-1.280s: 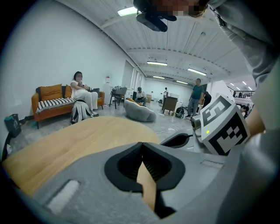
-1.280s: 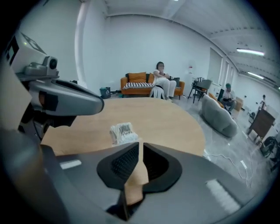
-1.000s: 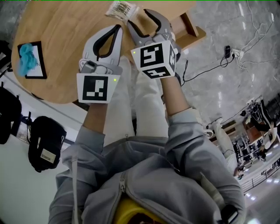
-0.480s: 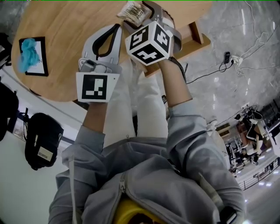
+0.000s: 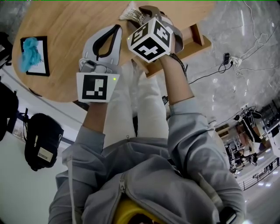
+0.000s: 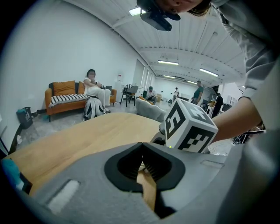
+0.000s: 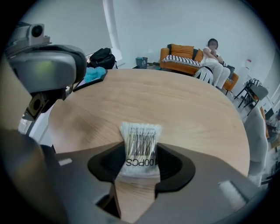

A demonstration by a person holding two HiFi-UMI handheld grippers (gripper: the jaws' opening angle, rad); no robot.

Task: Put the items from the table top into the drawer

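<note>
A clear packet of cotton swabs [image 7: 140, 146] with a barcode lies near the edge of the round wooden table [image 5: 65, 43]. My right gripper [image 7: 140, 151] points steeply down over the packet [image 5: 131, 10]. Its jaws are closing, and the pads press the packet's sides. In the head view the right gripper [image 5: 142, 15] is mostly hidden behind its marker cube. Just left of it, low over the table, my left gripper [image 5: 117, 27] is shut with nothing in it. Its tips meet in the left gripper view [image 6: 142, 148].
A blue cloth [image 5: 29, 54] lies on a black-framed white card at the table's left. A wooden part [image 5: 197, 38] juts out below the table's right edge. A black bag [image 5: 41, 140] and cables [image 5: 227, 57] lie on the floor. People sit on an orange sofa [image 6: 65, 94].
My right gripper tipped downward and came over the swab packet, so its cube now faces up. The packet now sits between its jaws. The left gripper hardly moved.
</note>
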